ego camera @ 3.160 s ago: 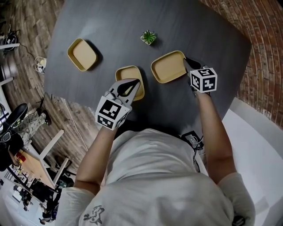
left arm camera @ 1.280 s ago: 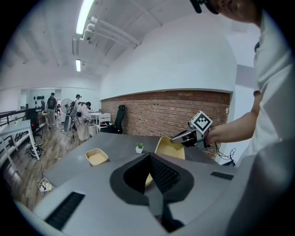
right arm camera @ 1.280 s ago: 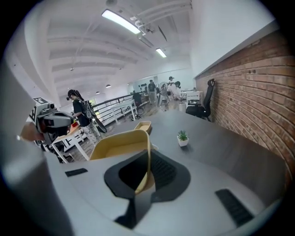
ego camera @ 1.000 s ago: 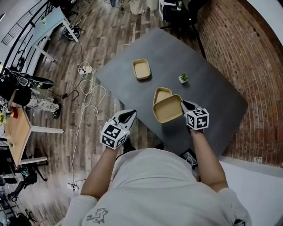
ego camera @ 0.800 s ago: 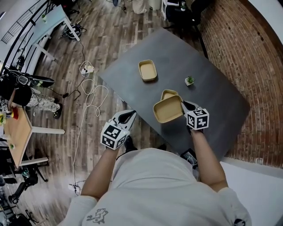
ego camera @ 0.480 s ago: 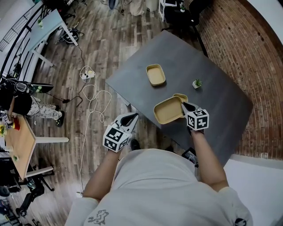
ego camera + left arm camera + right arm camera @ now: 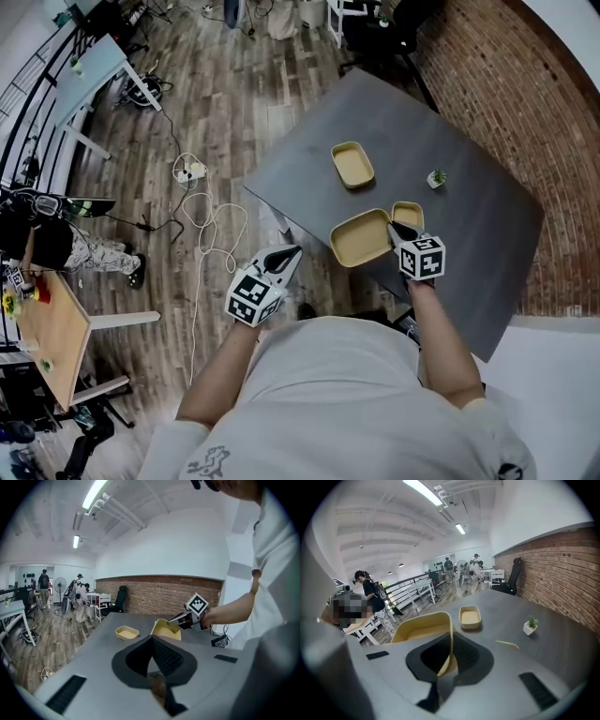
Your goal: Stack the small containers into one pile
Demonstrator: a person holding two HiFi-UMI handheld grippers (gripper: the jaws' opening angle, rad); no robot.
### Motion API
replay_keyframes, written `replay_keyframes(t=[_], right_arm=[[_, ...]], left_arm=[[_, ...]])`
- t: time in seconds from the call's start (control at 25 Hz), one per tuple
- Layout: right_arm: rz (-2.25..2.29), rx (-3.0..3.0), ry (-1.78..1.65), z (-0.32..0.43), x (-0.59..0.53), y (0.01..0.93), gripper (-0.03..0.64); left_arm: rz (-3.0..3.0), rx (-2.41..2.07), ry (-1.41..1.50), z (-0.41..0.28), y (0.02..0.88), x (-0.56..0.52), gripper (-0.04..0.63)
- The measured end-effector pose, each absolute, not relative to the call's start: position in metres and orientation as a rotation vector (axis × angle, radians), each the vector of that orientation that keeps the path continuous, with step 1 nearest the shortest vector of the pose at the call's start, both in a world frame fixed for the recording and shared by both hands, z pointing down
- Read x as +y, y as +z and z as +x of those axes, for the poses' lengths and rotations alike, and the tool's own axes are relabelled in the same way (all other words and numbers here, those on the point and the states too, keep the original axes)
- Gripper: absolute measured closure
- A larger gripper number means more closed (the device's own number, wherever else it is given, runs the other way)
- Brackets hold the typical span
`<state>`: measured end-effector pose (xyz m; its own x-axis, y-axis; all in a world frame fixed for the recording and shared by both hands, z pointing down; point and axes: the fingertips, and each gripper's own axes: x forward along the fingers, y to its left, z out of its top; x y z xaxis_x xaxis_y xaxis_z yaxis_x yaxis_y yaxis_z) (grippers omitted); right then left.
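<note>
Step in hand: carrying one container to the pile, nothing stacked yet. The right gripper (image 7: 394,228) is clenched on the side wall of the large tan container (image 7: 359,237). The right gripper view shows that wall pinched between the jaws, with the tray hanging off to the left and tilted. It looks lifted clear of the table (image 7: 469,262), over the strip just inside the near edge. One small container (image 7: 408,215) sits flat around mid-table, just beyond the held tray and partly hidden by the gripper. The other small container (image 7: 352,165) sits apart, further in toward the left edge. A small potted plant (image 7: 437,177) stands toward the far edge, not part of the job. The left gripper (image 7: 286,255) has its jaws together on nothing and hangs off the table past the near edge, over the wooden floor. So all three containers are separate. Likely next: line the held tray up square with the nearer small container, level it out of the tilt, lower it until it seats, then release. The size mismatch matters; the big tray may sit better as the base, with the small ones dropped inside. Left gripper is free to fetch the far small one.
</note>
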<state>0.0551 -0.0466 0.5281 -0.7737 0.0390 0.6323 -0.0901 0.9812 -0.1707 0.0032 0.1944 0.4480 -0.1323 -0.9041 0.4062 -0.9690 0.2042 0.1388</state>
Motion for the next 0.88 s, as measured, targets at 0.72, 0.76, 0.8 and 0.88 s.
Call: replay_keyframes(t=[0.72, 0.76, 0.8, 0.88], right_arm=[[0.077, -2.428, 0.299, 0.031, -0.085, 0.547, 0.597], [0.079, -2.430, 0.302, 0.027, -0.090, 0.547, 0.597], [0.081, -2.432, 0.306, 0.024, -0.096, 0.548, 0.597], [0.088, -2.438, 0.320, 0.019, -0.108, 0.551, 0.597]], left_arm=[[1.764, -2.032, 0.222, -0.037, 0.468, 0.149, 0.583], [1.768, -2.030, 0.223, -0.042, 0.468, 0.143, 0.584], [1.774, -2.027, 0.224, -0.046, 0.469, 0.135, 0.584], [1.790, -2.017, 0.233, -0.053, 0.472, 0.117, 0.584]])
